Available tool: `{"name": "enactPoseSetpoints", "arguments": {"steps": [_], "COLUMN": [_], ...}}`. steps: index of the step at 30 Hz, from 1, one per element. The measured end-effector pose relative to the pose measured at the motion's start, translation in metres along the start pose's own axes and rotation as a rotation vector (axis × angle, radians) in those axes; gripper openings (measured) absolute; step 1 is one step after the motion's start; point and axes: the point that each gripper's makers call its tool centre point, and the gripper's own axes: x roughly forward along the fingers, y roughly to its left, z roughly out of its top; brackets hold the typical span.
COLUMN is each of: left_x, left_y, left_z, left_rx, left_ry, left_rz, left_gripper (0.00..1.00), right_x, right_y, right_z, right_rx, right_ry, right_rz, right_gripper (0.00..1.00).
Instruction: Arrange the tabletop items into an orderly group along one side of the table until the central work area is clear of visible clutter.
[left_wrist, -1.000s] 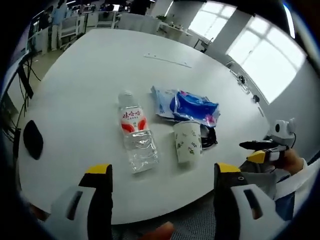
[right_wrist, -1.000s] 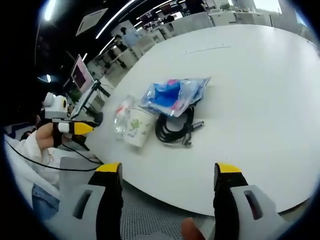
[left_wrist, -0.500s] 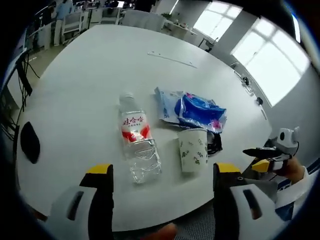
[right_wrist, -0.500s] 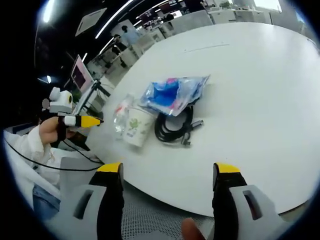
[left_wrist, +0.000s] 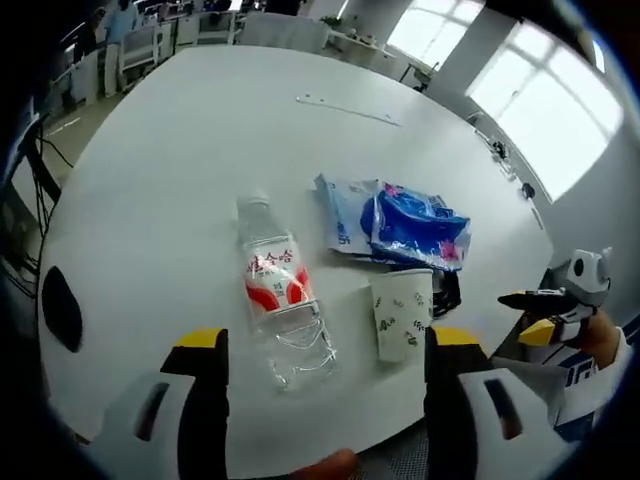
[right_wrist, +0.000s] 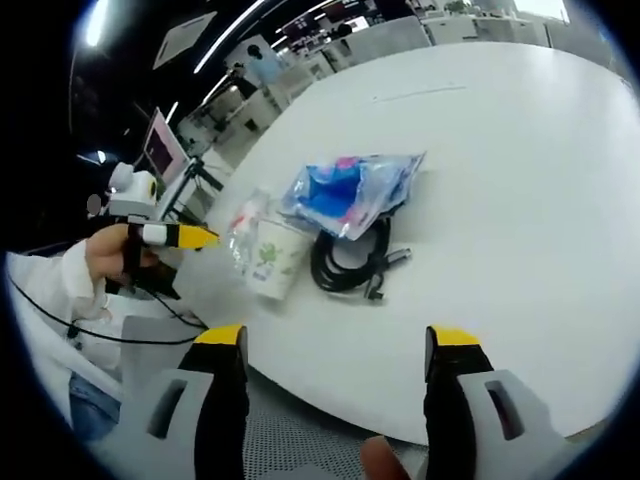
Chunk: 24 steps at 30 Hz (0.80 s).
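Observation:
A clear water bottle (left_wrist: 278, 302) with a red label lies on its side on the white table (left_wrist: 200, 150). Right of it stands a patterned paper cup (left_wrist: 402, 314), behind it a blue plastic packet (left_wrist: 400, 222), and a coiled black cable (right_wrist: 345, 262) lies beside the cup (right_wrist: 272, 258). My left gripper (left_wrist: 325, 395) hangs open over the near table edge, short of the bottle. My right gripper (right_wrist: 335, 385) is open too, off the table edge, facing the cable and packet (right_wrist: 350, 188). The bottle (right_wrist: 240, 228) lies behind the cup.
A black oval object (left_wrist: 62, 308) lies at the table's left edge. A thin strip (left_wrist: 347, 108) lies far across the table. The other gripper (left_wrist: 560, 305) is held at the right; in the right gripper view a hand holds one (right_wrist: 150, 235) at the left. Desks and windows lie beyond.
The left gripper's camera has moved forward and a little right, so bottle and cup sit lower and nearer. The left gripper has risen toward the table in the right gripper view. The items have not moved.

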Motion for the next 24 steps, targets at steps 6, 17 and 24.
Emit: {"name": "enactPoseSetpoints", "arguments": {"steps": [6, 17, 24], "left_x": [0.007, 0.025, 0.036], "left_y": [0.0, 0.014, 0.021], "left_z": [0.0, 0.008, 0.011], "left_rx": [0.035, -0.058, -0.115], "left_ry": [0.03, 0.037, 0.03], "left_rz": [0.016, 0.049, 0.079], "left_gripper": [0.81, 0.75, 0.73], "right_x": [0.003, 0.005, 0.002], "right_y": [0.0, -0.009, -0.016], "right_z": [0.002, -0.003, -0.001], "right_rx": [0.007, 0.042, 0.069], "right_ry": [-0.004, -0.001, -0.013], "right_rz": [0.005, -0.003, -0.01], "right_gripper": [0.7, 0.68, 0.67]}}
